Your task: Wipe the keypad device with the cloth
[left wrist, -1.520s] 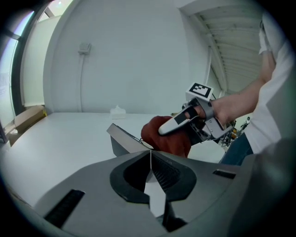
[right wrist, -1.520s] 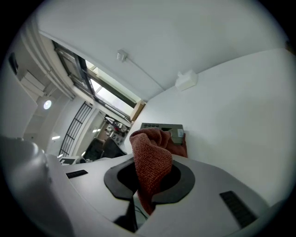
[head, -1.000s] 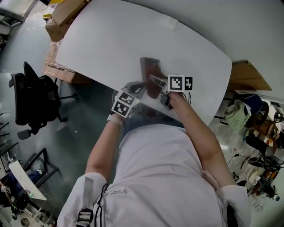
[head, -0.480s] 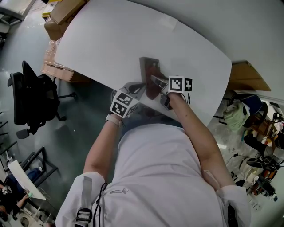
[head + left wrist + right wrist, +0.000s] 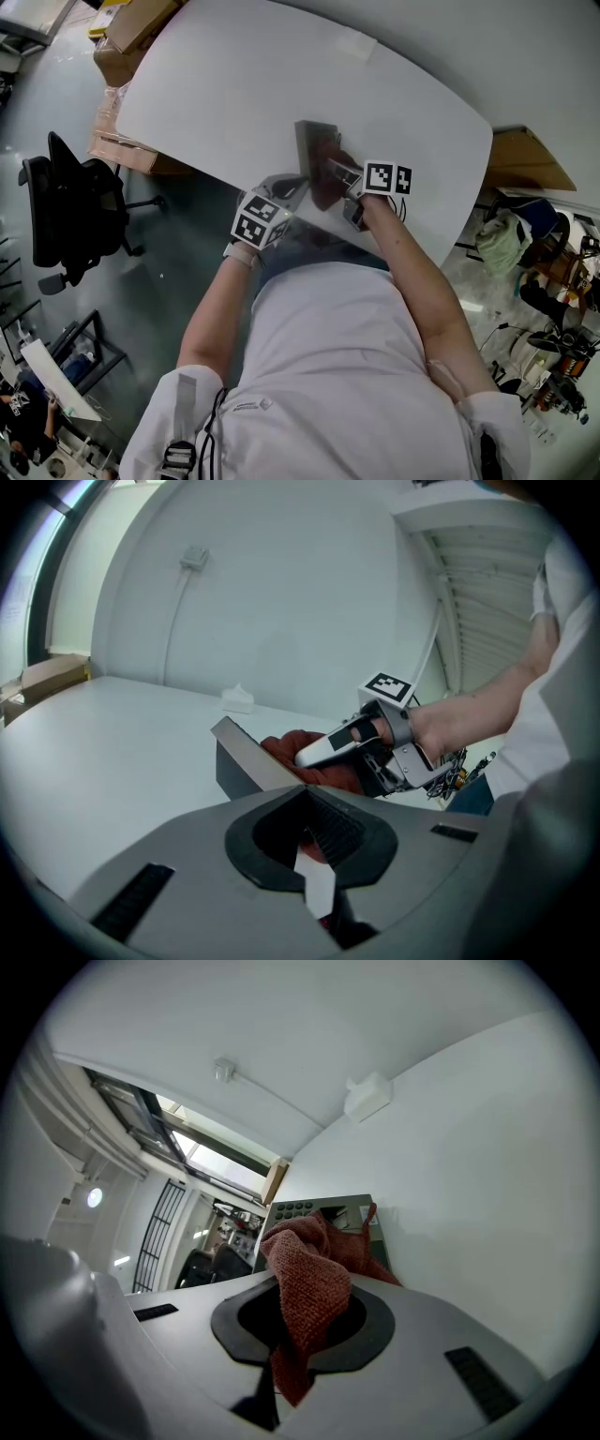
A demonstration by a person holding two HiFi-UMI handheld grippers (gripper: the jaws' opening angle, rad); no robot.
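Two tongs meet at the keypad device (image 5: 308, 139), a grey slab with a sloped face that stands on the white table (image 5: 216, 84), close to the edge nearest the person. The left tongs (image 5: 290, 186) come in at the device's near left corner, and their jaws are closed tight on a thin pale edge of it. The right tongs (image 5: 334, 167) reach in from the device's right side. Their jaws are pinched together on a rust-red cloth (image 5: 309, 1283), which bunches up out of them and lies draped over the device's face, leaving the rows of dark buttons (image 5: 292, 1211) at one corner uncovered. Well to the left of the device, off the table, a black office chair (image 5: 70, 206) stands on the floor.
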